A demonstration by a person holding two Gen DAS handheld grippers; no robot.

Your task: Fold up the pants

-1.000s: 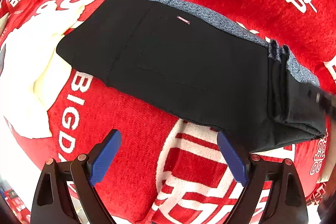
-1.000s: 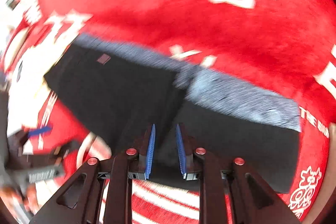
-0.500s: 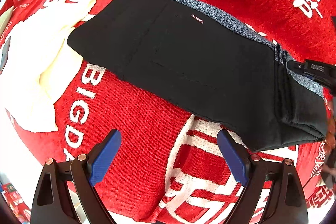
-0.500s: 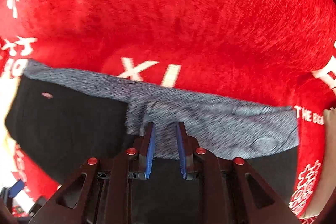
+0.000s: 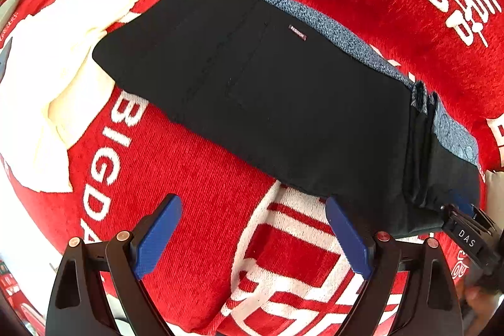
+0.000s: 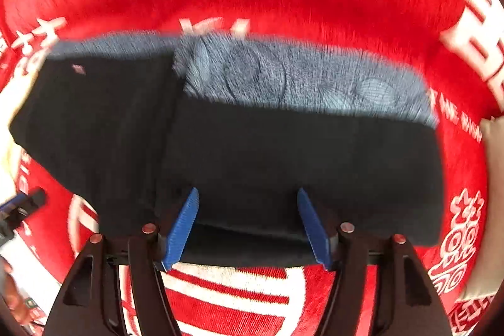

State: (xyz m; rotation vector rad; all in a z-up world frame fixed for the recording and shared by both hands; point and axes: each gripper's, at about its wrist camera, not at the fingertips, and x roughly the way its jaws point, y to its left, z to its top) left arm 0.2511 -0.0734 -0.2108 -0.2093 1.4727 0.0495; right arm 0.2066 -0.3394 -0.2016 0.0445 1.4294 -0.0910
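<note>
On the red blanket (image 5: 195, 166) with white lettering, the black pants (image 5: 283, 103) are lying folded, grey-blue lining showing along the far edge. Left gripper (image 5: 252, 238) is hovering spread wide over bare blanket, gripping nothing. Right gripper (image 6: 247, 225) is opening its jaws above the pants' near edge, pads clear of the cloth.

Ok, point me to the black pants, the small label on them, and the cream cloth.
black pants (image 5: 283, 103): left wrist view, middle of the flat black top layer.
small label (image 5: 297, 32): left wrist view, centre of the tag near the blue-grey band.
cream cloth (image 5: 47, 90): left wrist view, middle of the crumpled fabric left of the pants.
</note>
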